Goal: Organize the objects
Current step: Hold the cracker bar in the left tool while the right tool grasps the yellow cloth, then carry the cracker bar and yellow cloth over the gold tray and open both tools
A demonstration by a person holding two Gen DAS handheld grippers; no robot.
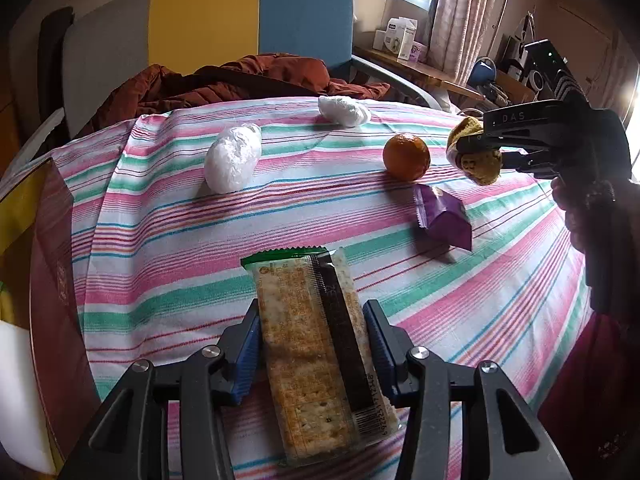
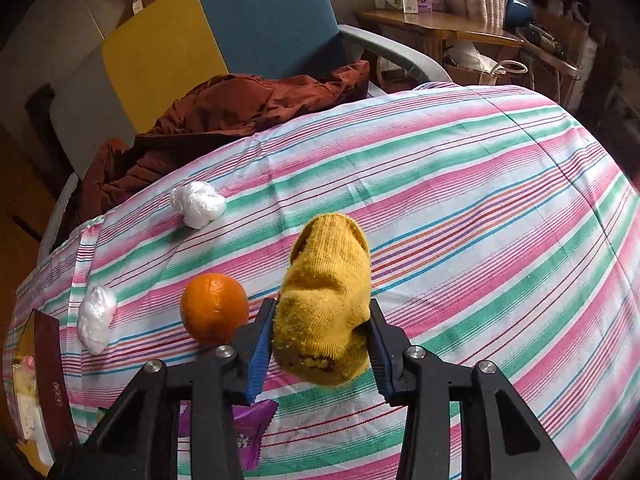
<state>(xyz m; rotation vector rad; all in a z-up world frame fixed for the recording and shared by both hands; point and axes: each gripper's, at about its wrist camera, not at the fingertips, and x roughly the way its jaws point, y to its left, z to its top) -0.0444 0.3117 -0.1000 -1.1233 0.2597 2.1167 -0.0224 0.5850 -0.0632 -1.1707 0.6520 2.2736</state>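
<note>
My left gripper [image 1: 311, 320] is shut on a long cracker packet [image 1: 316, 356] with a green end, held a little above the striped tablecloth [image 1: 160, 240]. My right gripper [image 2: 322, 320] is shut on a rolled yellow sock [image 2: 326, 300], lifted off the cloth; in the left wrist view that right gripper [image 1: 478, 148] holds the sock [image 1: 480, 166] at the right. An orange [image 1: 406, 157] [image 2: 214, 308] sits beside the sock. A purple snack packet [image 1: 442, 220] [image 2: 248, 436] lies nearer. Two white plastic bundles [image 1: 233, 158] [image 1: 343, 110] rest farther back on the cloth.
A dark red box [image 1: 52, 280] stands at the table's left edge. A rust-coloured jacket [image 1: 248, 80] lies on a chair with a grey, yellow and blue back [image 1: 204, 20] behind the table. A wooden desk with boxes [image 1: 404, 40] stands at the back right.
</note>
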